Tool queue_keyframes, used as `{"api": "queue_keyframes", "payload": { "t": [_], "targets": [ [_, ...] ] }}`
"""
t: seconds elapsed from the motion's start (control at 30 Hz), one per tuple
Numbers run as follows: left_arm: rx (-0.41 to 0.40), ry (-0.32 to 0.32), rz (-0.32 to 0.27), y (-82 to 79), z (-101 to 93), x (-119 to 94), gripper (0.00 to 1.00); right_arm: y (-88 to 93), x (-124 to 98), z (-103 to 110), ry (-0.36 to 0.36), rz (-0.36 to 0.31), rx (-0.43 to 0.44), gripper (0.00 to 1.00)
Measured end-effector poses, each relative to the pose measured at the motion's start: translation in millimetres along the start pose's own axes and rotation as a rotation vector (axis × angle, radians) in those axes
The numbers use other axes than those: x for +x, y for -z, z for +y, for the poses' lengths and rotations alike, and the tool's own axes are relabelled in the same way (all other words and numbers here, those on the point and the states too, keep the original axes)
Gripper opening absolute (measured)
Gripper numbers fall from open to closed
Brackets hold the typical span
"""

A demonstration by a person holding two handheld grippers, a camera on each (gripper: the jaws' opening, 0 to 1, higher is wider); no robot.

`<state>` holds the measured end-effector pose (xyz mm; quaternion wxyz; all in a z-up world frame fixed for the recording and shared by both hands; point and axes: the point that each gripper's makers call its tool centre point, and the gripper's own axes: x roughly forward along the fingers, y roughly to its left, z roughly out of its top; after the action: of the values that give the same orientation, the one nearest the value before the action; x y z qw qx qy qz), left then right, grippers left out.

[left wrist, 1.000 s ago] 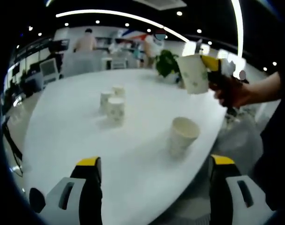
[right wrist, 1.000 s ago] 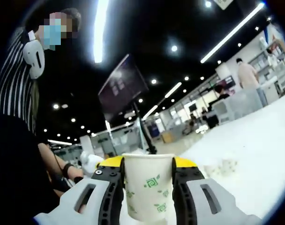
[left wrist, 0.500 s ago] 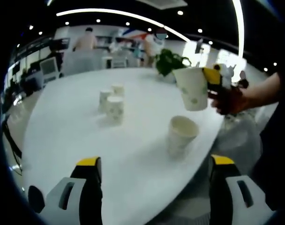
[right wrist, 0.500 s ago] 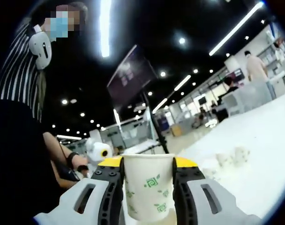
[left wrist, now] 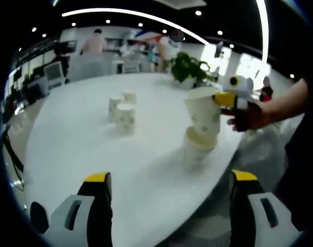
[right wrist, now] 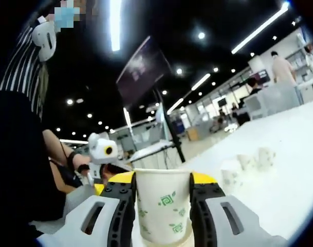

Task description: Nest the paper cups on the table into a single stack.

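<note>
Cup with a green print is clamped between the jaws of the right gripper, its open rim up. In the left gripper view this held cup is seen directly above a second cup that stands on the tabletop, its base at or just inside that cup's rim; whether the two touch cannot be told. The standing cup is near the tabletop's curved near edge, with bare white surface between it and the left gripper, whose jaws are spread wide with nothing between them.

Three more cups are grouped close together farther in, well apart from the pair, with open surface on all sides of them. The same group is seen small and blurred in the right gripper view. A potted plant stands near the far edge of the tabletop.

The right gripper is partly covered by the hand holding it, and the arm is cut off at the rim of the view. The lower part of the held cup is cut off in the right gripper view. People in the background are too blurred to make out.
</note>
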<state>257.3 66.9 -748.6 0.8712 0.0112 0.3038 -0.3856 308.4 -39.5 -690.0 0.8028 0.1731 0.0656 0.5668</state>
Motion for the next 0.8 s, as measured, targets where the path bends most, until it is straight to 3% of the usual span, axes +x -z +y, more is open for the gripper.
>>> {"api": "queue_keyframes", "payload": {
  "t": [0.53,0.8],
  "targets": [
    [-0.010,0.001,0.013,3.1,1.6,1.3,0.93,17.0,-0.2,-5.3,0.034,0.032,-0.018,0.39],
    [-0.006,0.008,0.018,1.1,0.7,4.1,0.93,20.3,1.8,7.0,0.038,0.080,-0.059,0.40]
  ]
}}
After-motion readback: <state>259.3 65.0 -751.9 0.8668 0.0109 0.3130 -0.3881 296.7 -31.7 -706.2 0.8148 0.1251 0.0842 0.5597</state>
